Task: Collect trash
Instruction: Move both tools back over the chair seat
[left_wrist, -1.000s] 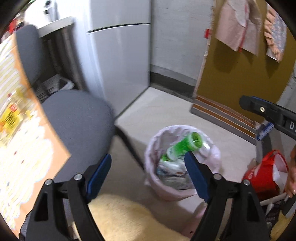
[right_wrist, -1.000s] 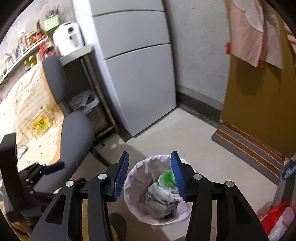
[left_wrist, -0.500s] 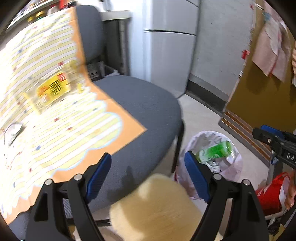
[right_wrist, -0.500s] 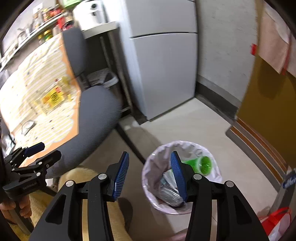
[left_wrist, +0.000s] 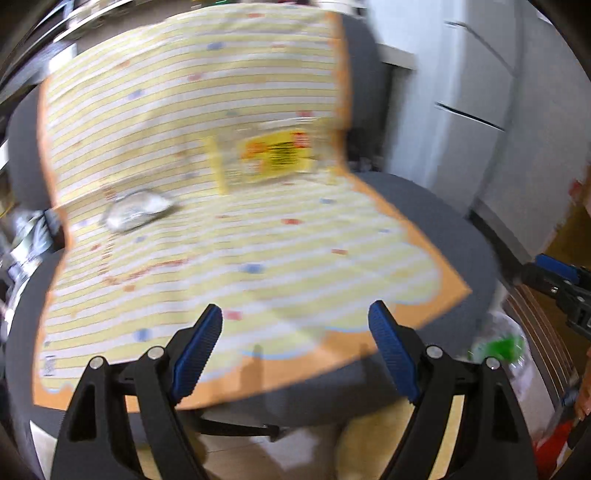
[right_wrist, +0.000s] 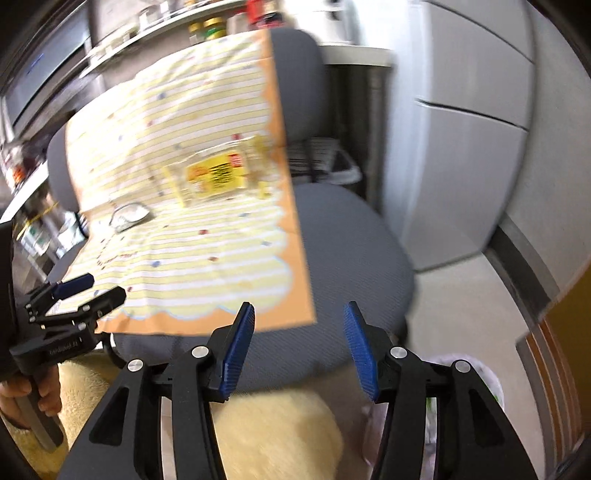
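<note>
1. Left gripper (left_wrist: 295, 343) spread, empty; right gripper (right_wrist: 297, 345) apart, empty, jaws just widening.
2. Yellow-labelled wrapper (left_wrist: 273, 157) at 12 o'clock on tablecloth (left_wrist: 240, 240).
3. Risk: thin film slips; pads snag cloth.

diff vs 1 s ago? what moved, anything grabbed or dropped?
Both views swung from the trash bin to the striped paper sheet draped on the grey chair. Right gripper jaws just opened wider, empty. Left gripper unchanged: open, empty. Wrappers on the sheet untouched.

Both wrist cams tilt down, close over grey chair (left_wrist: 436, 236); shared: striped cloth (right_wrist: 192, 236).
</note>
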